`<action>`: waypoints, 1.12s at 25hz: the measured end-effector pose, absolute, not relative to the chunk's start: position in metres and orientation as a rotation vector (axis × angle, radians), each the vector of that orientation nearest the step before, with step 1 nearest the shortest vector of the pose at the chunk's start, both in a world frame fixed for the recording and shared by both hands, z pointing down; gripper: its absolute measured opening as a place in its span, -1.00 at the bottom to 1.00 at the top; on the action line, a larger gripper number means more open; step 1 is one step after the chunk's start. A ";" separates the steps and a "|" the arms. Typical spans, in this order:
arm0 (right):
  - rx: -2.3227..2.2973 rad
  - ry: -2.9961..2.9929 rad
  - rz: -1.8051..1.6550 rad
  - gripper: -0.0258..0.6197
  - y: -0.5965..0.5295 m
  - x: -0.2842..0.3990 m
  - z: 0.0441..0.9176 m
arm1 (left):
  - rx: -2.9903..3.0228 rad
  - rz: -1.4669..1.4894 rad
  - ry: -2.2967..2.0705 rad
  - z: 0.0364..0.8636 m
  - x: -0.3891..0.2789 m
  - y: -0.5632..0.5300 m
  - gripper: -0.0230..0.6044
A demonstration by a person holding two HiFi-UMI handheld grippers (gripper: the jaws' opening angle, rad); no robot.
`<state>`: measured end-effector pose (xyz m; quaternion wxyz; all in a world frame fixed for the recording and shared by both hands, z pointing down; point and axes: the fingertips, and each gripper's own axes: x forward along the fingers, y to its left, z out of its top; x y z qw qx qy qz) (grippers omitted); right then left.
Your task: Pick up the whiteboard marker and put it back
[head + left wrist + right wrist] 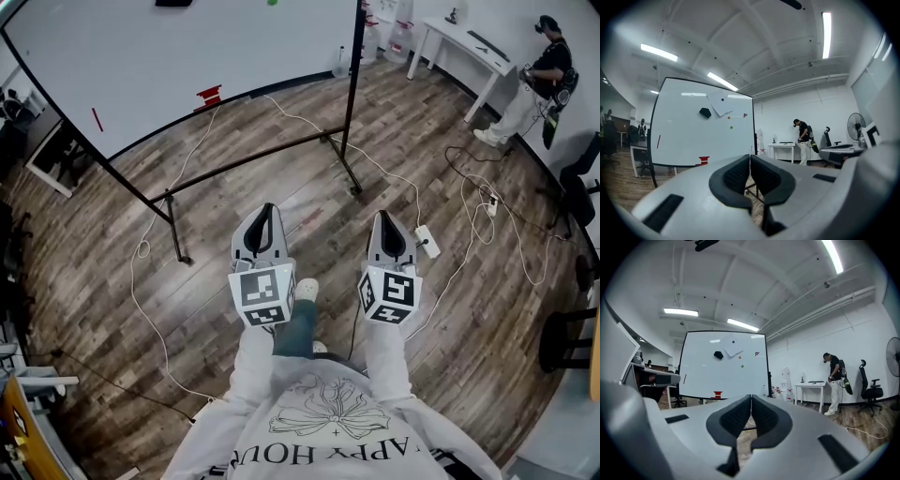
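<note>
A large whiteboard (pixel 178 66) on a black rolling stand stands ahead of me. A thin red marker (pixel 97 119) sticks to its left part; it also shows in the left gripper view (pixel 658 141) and the right gripper view (pixel 684 378). A small red object (pixel 208 96) sits at the board's lower edge. My left gripper (pixel 267 208) and right gripper (pixel 387 217) are held side by side over the wooden floor, pointing level at the board and well short of it. The left gripper (pixel 750 157) and the right gripper (pixel 751 397) both have their pads together with nothing between them.
The stand's black legs (pixel 352 178) and crossbar lie between me and the board. White cables and a power strip (pixel 427 241) trail over the floor at right. A person (pixel 544 75) stands by a white table (pixel 464 42) at far right. A black eraser (pixel 705 112) and paper (pixel 721 104) hang on the board.
</note>
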<state>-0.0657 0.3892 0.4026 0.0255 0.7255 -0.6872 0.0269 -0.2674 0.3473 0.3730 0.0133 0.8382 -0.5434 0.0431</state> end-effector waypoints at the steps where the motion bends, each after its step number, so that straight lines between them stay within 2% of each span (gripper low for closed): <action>1: 2.238 -2.123 0.081 -0.90 0.381 -0.064 0.404 | 2.607 0.131 -1.695 0.374 -0.266 0.338 -0.90; 22: 2.326 -1.999 0.012 -0.90 0.123 0.012 0.391 | 2.722 0.052 -1.491 0.365 -0.169 0.054 -0.89; 25: 2.347 -1.977 0.030 -0.90 0.104 0.026 0.393 | 2.736 0.068 -1.435 0.369 -0.152 0.032 -0.65; 28: 2.353 -1.966 0.056 -0.90 0.086 0.036 0.400 | 2.739 0.089 -1.408 0.376 -0.140 0.012 -0.65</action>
